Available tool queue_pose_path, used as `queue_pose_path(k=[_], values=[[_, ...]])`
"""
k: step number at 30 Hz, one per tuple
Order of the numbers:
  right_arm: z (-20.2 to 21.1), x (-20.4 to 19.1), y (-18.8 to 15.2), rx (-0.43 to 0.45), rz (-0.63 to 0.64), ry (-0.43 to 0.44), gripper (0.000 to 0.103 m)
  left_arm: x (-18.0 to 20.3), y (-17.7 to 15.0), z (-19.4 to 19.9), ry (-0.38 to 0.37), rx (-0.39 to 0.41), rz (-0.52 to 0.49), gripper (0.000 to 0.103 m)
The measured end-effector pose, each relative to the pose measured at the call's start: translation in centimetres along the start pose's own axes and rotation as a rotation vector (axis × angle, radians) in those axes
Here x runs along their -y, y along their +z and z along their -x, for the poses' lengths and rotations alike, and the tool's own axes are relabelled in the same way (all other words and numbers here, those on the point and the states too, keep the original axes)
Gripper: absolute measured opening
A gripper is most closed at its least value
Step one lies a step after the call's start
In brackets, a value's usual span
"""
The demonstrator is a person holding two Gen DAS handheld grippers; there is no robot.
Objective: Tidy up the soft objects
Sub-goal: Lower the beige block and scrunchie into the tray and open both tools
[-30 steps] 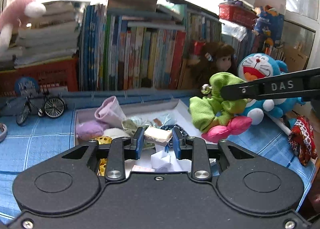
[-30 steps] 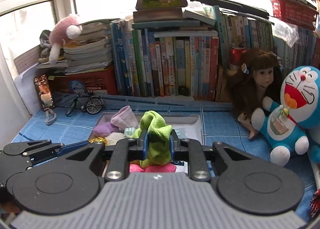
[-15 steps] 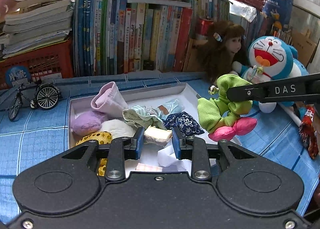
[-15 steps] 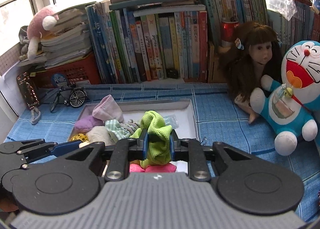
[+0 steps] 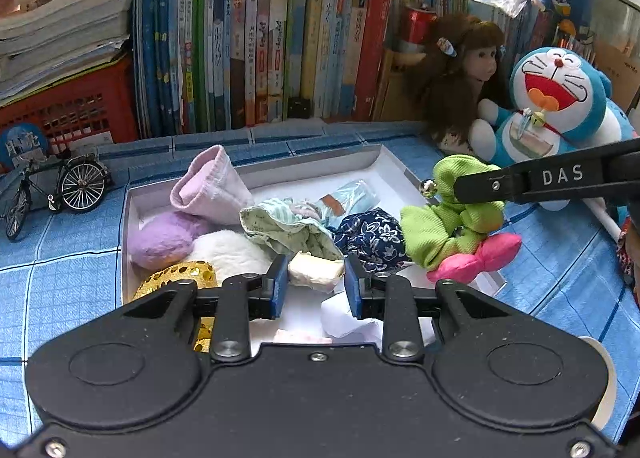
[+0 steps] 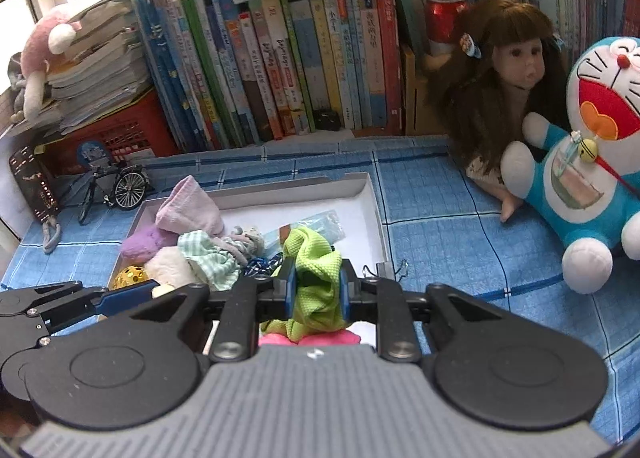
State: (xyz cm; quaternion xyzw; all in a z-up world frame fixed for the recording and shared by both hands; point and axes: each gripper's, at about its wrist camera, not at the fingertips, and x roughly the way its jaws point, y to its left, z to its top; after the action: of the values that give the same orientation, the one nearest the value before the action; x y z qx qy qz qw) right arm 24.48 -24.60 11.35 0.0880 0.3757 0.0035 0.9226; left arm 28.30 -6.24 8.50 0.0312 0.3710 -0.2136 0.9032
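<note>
Above the near edge of the white tray point(image 5: 384, 161), my left tool point(image 5: 316, 278) pinches a small cream soft block point(image 5: 316, 274), seen from the left wrist. Inside the tray lie a lilac pouch point(image 5: 208, 185), a purple puff point(image 5: 160, 238), a white puff point(image 5: 228, 254) and a navy floral cloth point(image 5: 372, 238).

Over the tray's near right corner point(image 6: 372, 193), from the right wrist, my right tool point(image 6: 316, 290) is clamped on the green plush toy point(image 6: 316, 282), its pink foot point(image 6: 308, 338) hanging below. Right of the tray, a doll point(image 6: 508, 69) and blue cat plush point(image 6: 580, 177) sit on the tabletop point(image 6: 440, 197).

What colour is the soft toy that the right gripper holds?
Lime green toy with a pink part; the left wrist view shows it best.
</note>
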Motion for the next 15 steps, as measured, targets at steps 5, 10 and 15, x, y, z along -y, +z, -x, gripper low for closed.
queue_pose_path(k=[5, 10, 15], values=[[-0.6, 0.4, 0.0, -0.014, -0.015, 0.003, 0.026, -0.2, 0.0, -0.6, 0.001, -0.010, 0.006, 0.028], [-1.0, 0.3, -0.2, -0.032, -0.004, 0.000, 0.026, -0.2, -0.2, -1.1, 0.003, -0.024, 0.007, 0.028], [-1.2, 0.4, -0.3, -0.040, -0.008, 0.002, 0.026, -0.6, -0.4, -1.6, 0.004, -0.038, 0.020, 0.028]])
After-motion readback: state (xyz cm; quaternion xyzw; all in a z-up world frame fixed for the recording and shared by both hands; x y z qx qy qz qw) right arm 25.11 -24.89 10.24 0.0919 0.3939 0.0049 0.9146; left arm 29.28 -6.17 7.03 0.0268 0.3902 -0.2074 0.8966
